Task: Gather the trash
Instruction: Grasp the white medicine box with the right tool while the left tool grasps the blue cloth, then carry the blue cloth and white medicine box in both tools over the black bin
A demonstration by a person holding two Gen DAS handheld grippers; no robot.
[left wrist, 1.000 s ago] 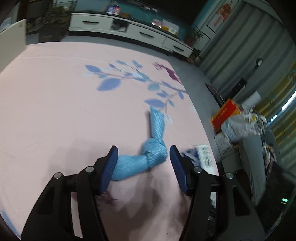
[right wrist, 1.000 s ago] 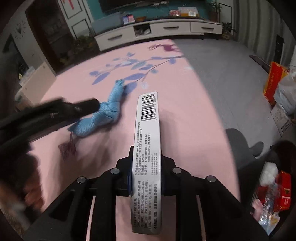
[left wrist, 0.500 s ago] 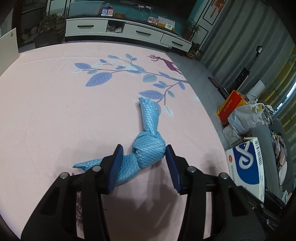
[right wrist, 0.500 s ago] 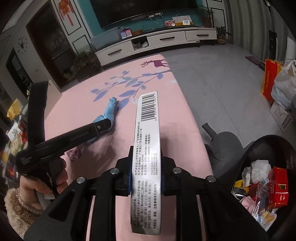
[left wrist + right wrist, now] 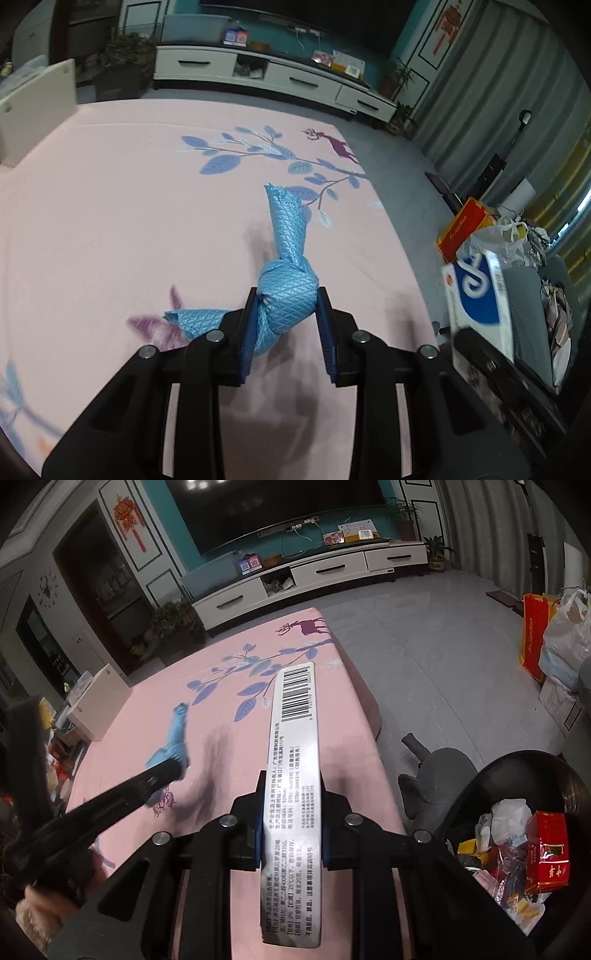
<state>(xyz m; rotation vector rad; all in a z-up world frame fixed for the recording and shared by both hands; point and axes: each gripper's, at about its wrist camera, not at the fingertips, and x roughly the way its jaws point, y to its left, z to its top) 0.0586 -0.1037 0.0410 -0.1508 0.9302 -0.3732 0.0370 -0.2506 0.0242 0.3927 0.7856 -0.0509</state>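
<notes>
While our left gripper [image 5: 286,314] presses its blue pads against both sides of the knotted blue cloth [image 5: 286,288] on the pink floral tablecloth [image 5: 110,221], the cloth's free ends trail away over the printed leaves. Our right gripper [image 5: 290,819] is clamped on a flat white medicine box [image 5: 291,775], barcode edge upward, held above the tablecloth's right edge, near the black trash bin [image 5: 480,786] of wrappers.
</notes>
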